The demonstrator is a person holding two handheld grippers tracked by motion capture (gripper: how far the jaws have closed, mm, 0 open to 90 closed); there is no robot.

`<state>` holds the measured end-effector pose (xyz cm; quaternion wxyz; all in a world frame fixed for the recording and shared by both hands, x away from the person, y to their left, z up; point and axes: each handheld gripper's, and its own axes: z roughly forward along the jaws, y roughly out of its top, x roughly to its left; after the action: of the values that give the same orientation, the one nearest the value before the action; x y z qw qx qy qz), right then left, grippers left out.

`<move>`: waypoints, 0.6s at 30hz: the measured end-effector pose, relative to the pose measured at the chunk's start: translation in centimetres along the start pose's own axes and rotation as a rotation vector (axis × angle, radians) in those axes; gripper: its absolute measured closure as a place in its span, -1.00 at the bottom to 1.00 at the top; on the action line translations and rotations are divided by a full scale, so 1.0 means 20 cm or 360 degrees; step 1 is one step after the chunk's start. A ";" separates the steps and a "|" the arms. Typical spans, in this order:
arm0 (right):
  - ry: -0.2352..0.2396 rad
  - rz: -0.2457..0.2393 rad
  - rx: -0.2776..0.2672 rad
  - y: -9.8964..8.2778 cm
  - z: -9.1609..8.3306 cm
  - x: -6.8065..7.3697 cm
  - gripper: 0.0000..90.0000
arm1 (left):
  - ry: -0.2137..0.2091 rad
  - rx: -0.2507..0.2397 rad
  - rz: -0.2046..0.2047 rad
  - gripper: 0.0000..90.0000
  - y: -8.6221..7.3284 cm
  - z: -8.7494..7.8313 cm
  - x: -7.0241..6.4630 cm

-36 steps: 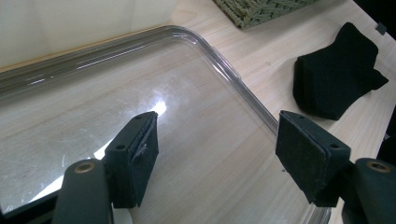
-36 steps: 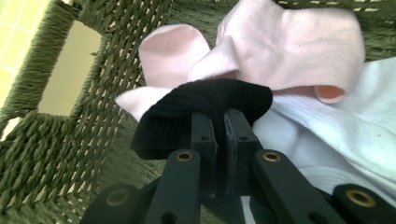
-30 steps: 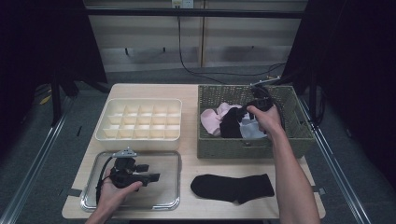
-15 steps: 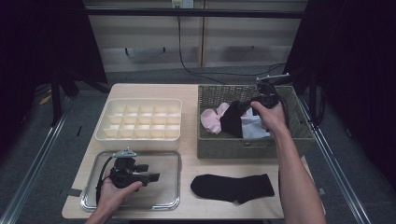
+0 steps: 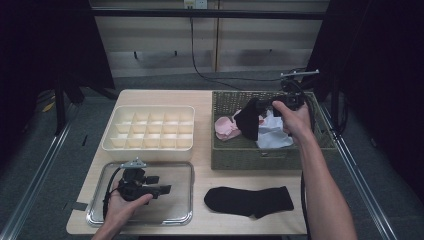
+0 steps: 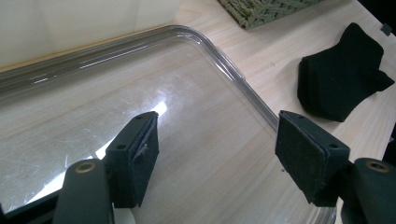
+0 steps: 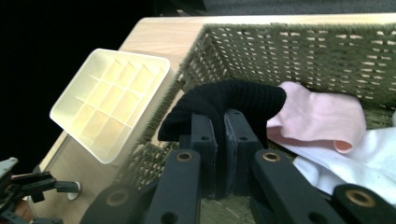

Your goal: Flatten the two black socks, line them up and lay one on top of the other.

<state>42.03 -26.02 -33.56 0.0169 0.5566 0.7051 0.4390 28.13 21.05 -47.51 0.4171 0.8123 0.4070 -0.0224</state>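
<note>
socks number two black: right fingers (image 7: 219, 135) clench one (image 7: 224, 100), left fingers (image 6: 219, 156) released.

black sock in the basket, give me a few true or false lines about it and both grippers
1. The right gripper is shut on the black sock. True.
2. That sock lies flat on the basket floor. False: it hangs from the jaws above the pink sock.
3. The left gripper holds a sock. False: its jaws stand open with nothing between them, over the clear tray.
4. A second black sock lies on the table in front of the basket. True.
</note>
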 end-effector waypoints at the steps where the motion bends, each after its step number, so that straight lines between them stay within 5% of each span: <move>1: 0.0002 -0.0004 -0.0010 0.00 -0.01 0.00 0.87 | 0.0000 0.0000 -0.0002 -0.33 0.00 0.00 0.00; 18: 0.0035 0.0017 -0.0134 0.03 -0.10 0.02 0.87 | -0.0005 0.0000 -0.0004 -0.32 0.00 0.01 0.01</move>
<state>41.40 -26.90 -31.81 0.0301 0.5544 0.6831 0.4744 28.26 21.11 -47.73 0.4176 0.8119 0.4073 -0.0242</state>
